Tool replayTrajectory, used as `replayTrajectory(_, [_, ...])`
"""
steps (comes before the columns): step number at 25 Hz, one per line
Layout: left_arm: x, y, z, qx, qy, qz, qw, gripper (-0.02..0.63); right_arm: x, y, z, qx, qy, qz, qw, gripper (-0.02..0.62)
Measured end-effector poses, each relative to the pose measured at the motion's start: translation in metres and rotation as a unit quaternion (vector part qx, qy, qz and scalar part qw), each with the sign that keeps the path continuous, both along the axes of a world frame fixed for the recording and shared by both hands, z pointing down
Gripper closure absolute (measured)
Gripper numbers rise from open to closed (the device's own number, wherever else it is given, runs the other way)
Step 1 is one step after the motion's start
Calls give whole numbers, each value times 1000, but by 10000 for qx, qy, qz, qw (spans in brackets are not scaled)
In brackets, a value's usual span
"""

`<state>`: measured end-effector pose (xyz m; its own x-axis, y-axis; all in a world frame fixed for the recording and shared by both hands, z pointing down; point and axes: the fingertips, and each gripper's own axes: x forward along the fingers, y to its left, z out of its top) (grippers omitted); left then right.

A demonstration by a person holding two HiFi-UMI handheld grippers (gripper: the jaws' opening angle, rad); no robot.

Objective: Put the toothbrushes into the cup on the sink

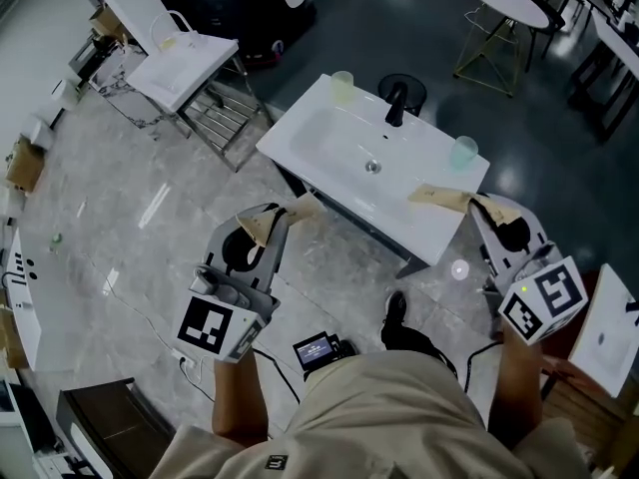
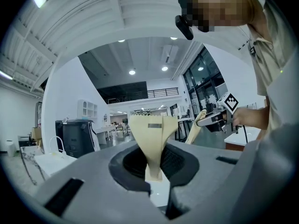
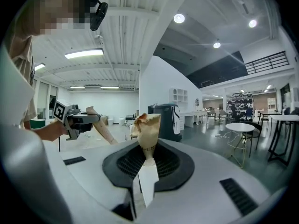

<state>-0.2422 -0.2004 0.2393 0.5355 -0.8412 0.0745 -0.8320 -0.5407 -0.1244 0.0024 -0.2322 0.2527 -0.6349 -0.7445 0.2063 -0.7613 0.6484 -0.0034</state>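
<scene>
A white sink (image 1: pixel 319 133) stands ahead of me, with a black faucet (image 1: pixel 396 103) at its back. A pale yellow-green cup (image 1: pixel 342 86) sits on its far left corner and a teal cup (image 1: pixel 464 151) on its right end. My left gripper (image 1: pixel 268 224) (image 2: pixel 156 176) is shut on a tan paper-wrapped toothbrush (image 1: pixel 298 210) (image 2: pixel 152 134), held just short of the sink's near left edge. My right gripper (image 1: pixel 487 211) (image 3: pixel 142 181) is shut on another paper-wrapped toothbrush (image 1: pixel 439 196) (image 3: pixel 145 129), whose tip lies over the sink's right end, near the teal cup.
A metal rack (image 1: pixel 215 118) with a white bag (image 1: pixel 185 68) on it stands left of the sink. A round white table (image 1: pixel 507 3) is at the far right. A small device with cables (image 1: pixel 319 349) lies on the marble floor by my feet. A white panel (image 1: pixel 609 332) is at the right.
</scene>
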Motion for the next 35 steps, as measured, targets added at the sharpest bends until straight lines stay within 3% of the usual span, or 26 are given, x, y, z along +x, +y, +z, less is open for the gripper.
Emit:
replayTrajectory(20, [85,-114,57,-571,-262,127,9979,565,141,-161,80,-325,27,1024,9942,552])
replayTrajectory(35, [128,-175,124,-1148,-345,231,9925,565,190,-244,195,-946,245,1422,9850,552])
